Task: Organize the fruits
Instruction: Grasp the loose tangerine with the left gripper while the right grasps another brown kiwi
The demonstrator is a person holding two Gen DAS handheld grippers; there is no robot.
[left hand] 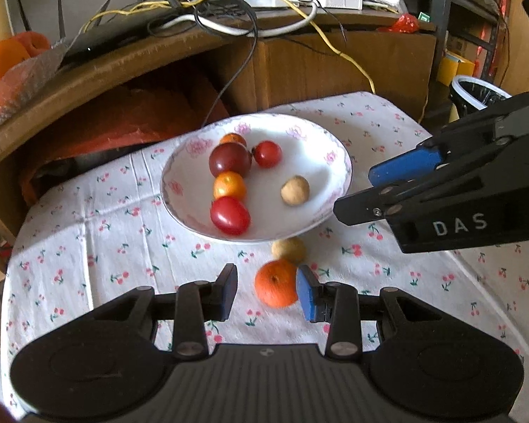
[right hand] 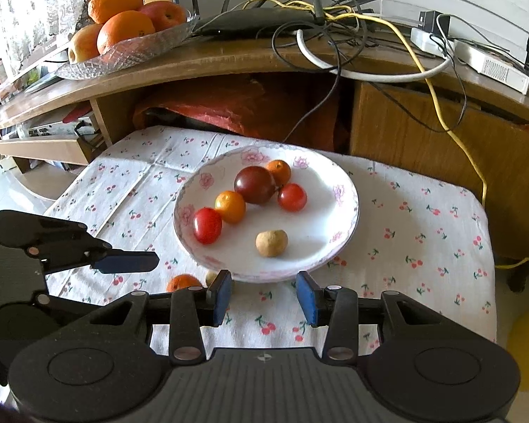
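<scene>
A white flowered plate (left hand: 322,162) (right hand: 321,211) on the cherry-print cloth holds a dark tomato (left hand: 230,159), two red tomatoes (left hand: 230,215) (left hand: 267,154), two small orange fruits (left hand: 230,185) (left hand: 232,139) and a tan round fruit (left hand: 295,190) (right hand: 271,243). A mandarin (left hand: 277,283) (right hand: 183,283) lies on the cloth between the fingers of my open left gripper (left hand: 268,289), close against the right blue pad. A second tan fruit (left hand: 289,249) (right hand: 211,276) sits just beyond it by the plate's near rim. My right gripper (right hand: 264,296) (left hand: 356,190) is open and holds nothing, at the plate's near-right rim.
A curved wooden desk (right hand: 229,60) behind the table carries tangled cables (right hand: 335,17), a router and a glass dish of large oranges and apples (right hand: 123,28). A bin (left hand: 476,95) stands at the far right. The cloth-covered table drops off at its left and right edges.
</scene>
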